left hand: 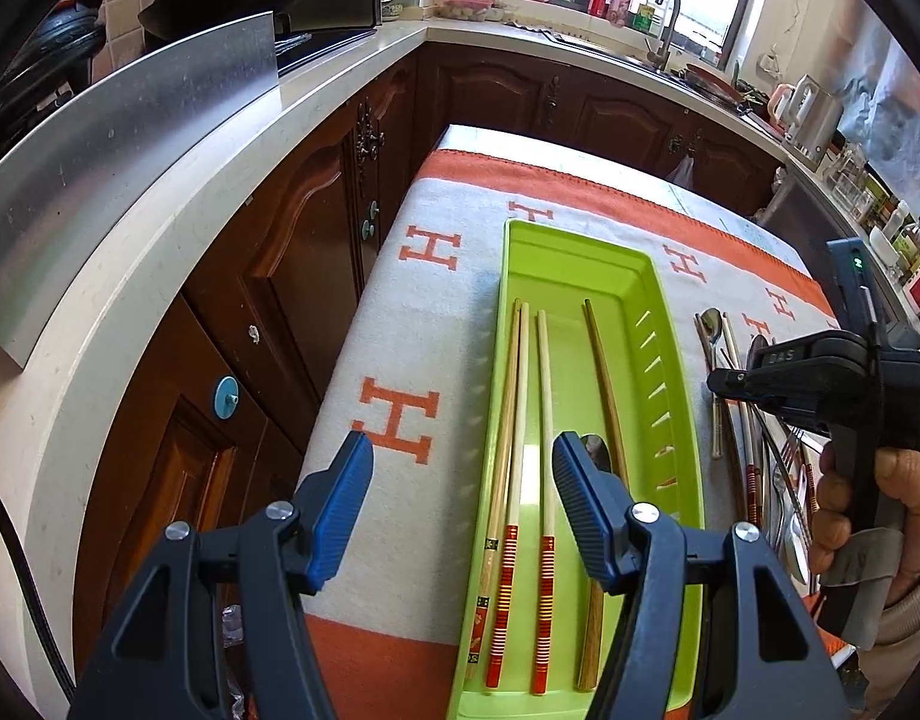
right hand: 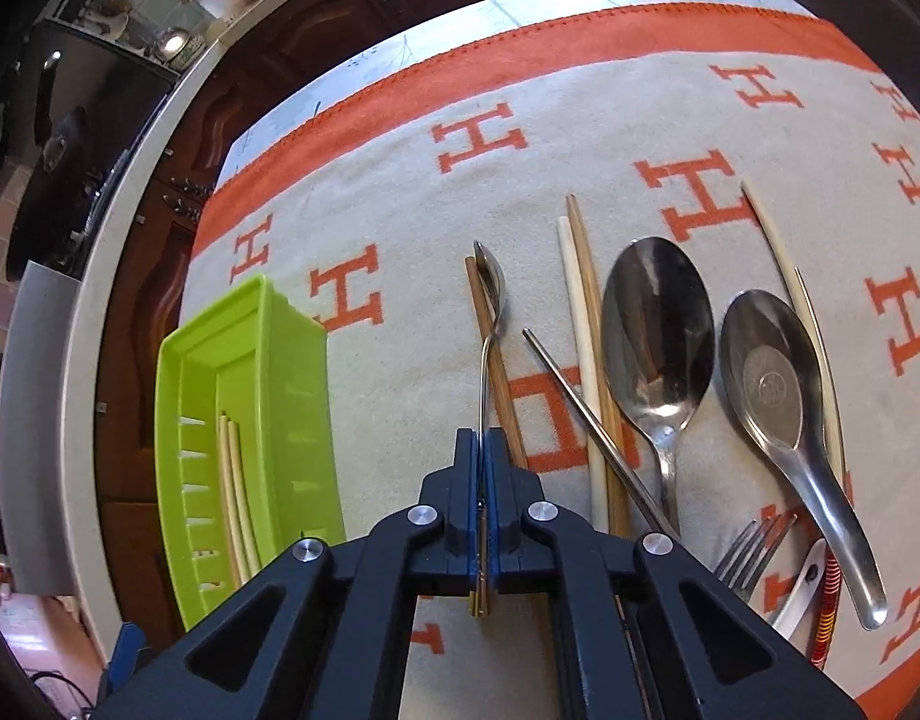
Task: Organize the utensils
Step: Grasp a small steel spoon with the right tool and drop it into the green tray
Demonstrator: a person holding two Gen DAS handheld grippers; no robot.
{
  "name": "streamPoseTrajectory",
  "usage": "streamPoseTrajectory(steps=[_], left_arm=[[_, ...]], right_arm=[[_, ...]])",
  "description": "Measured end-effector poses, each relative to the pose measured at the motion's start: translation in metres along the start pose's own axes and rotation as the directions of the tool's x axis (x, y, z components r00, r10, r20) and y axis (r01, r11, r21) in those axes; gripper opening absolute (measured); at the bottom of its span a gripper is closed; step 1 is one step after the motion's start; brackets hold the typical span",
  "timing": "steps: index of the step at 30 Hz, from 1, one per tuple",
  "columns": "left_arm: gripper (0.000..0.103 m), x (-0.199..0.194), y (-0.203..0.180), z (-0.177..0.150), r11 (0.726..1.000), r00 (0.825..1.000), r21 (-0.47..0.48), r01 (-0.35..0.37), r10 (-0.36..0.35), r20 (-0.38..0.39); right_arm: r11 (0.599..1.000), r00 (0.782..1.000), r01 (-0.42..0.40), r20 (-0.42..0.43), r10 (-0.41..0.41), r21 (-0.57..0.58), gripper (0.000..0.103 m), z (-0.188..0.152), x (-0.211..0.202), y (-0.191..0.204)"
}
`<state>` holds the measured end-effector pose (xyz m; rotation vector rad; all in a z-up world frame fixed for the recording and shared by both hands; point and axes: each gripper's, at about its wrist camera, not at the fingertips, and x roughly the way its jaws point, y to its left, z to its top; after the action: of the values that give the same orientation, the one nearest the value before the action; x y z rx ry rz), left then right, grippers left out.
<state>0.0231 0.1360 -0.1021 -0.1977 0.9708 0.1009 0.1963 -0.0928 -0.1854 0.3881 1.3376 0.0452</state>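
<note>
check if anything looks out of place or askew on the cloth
The steel chopstick lies slanted across the cream chopstick and wooden chopstick, which lie roughly parallel. The small spoon stands on edge in the shut right tool. Nothing looks spilled or broken.

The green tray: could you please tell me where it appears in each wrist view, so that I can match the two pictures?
Left wrist view: the green tray runs up the centre, from the bottom edge to mid-frame, with chopsticks inside.
Right wrist view: the green tray stands at lower left, beside the shut jaws.
Shared landmark: the orange-and-grey H-patterned cloth beneath it.
</note>
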Motion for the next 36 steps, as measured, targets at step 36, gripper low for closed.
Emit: streamPoseTrajectory(steps=[36], left_arm=[[0.073,-0.019,0.003,0.001,0.994,0.994,0.009,-0.109,0.109,0.004]], right_arm=[[0.945,0.966,-0.248,-0.128,0.225,-0.214,0.002,-0.086,-0.065,0.072]])
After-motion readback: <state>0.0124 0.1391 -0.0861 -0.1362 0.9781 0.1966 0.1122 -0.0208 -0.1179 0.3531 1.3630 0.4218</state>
